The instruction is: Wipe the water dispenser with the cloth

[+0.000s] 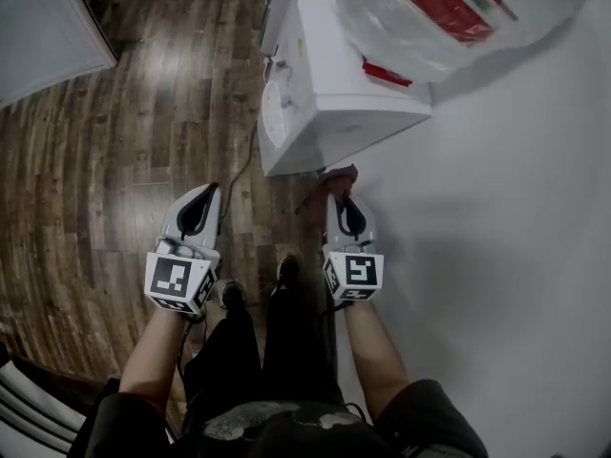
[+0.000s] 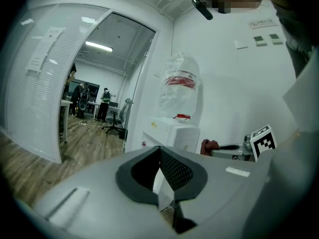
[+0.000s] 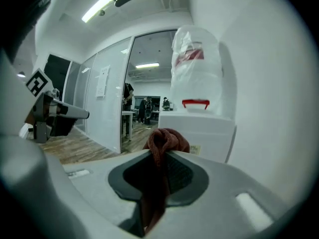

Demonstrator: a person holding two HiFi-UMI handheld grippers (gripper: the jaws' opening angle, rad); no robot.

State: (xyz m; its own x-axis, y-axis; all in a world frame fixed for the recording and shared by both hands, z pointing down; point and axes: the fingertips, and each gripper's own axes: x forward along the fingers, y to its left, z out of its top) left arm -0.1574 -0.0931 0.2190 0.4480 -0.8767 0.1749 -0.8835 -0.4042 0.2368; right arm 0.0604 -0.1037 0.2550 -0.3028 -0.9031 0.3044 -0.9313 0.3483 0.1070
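The white water dispenser (image 1: 344, 84) stands against the wall, carrying a plastic-wrapped bottle (image 1: 458, 8) with a red label. My right gripper (image 1: 342, 197) is shut on a reddish-brown cloth (image 1: 336, 175), held just short of the dispenser's near lower corner. In the right gripper view the cloth (image 3: 164, 141) bunches above the jaws, with the dispenser (image 3: 204, 133) close ahead. My left gripper (image 1: 203, 197) hangs over the wooden floor to the left, jaws together and holding nothing. In the left gripper view the dispenser (image 2: 174, 131) is ahead to the right, next to the cloth (image 2: 209, 146).
A white wall (image 1: 516, 237) runs along the right. A dark cord (image 1: 243, 165) trails from the dispenser over the wooden floor (image 1: 115, 160). A glass partition (image 2: 45, 93) and open doorway lead to an office with people (image 2: 104, 103). The person's legs and shoes (image 1: 286, 270) are below.
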